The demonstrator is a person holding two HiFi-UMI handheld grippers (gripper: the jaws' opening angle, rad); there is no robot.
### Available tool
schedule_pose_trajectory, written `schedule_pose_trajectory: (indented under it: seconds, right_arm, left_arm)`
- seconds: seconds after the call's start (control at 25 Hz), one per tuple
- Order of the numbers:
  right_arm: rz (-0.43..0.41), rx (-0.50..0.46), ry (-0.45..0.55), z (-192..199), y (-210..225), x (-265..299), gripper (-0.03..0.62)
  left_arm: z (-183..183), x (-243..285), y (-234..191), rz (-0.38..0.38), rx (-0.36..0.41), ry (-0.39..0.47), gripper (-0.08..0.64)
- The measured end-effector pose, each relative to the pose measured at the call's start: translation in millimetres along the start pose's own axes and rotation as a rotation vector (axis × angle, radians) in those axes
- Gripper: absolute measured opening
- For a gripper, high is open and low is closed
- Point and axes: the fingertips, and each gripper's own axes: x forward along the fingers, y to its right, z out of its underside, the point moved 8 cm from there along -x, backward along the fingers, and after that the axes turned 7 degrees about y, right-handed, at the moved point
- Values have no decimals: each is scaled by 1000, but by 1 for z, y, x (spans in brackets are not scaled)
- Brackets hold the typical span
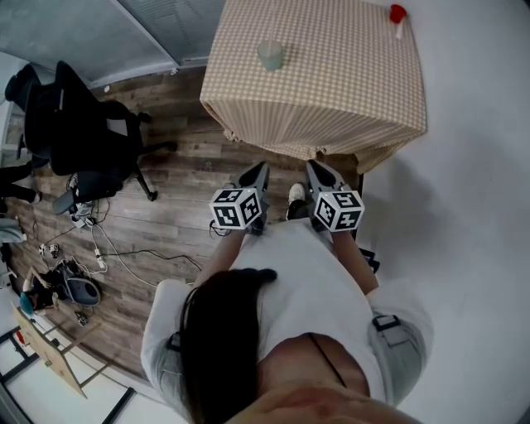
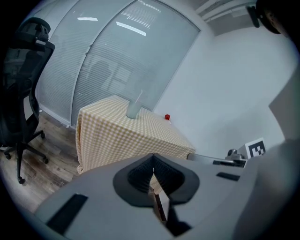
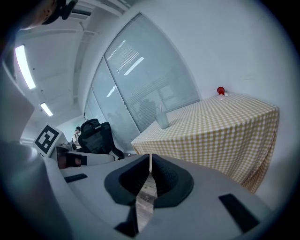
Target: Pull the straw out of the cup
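Left tool (image 1: 257, 171) and right tool (image 1: 320, 169) are both closed and empty. Straw (image 2: 139, 98) is probably light and crushable; pinch gently above cup (image 1: 270, 55) rim.

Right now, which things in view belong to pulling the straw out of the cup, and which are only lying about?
Belong to the job: cup; straw standing in it; checked table under them; left claw and right claw, both shut and empty.
Only lying about: small red thing at the table's far corner; black office chair; cables on the floor.
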Motion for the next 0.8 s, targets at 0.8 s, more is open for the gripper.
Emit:
schedule_pose_trajectory:
  seconds: [0.8]
  right_arm:
    - [-37, 13, -1, -49, 75, 36, 38]
  left_arm:
    - [-16, 71, 22, -45, -79, -8, 11]
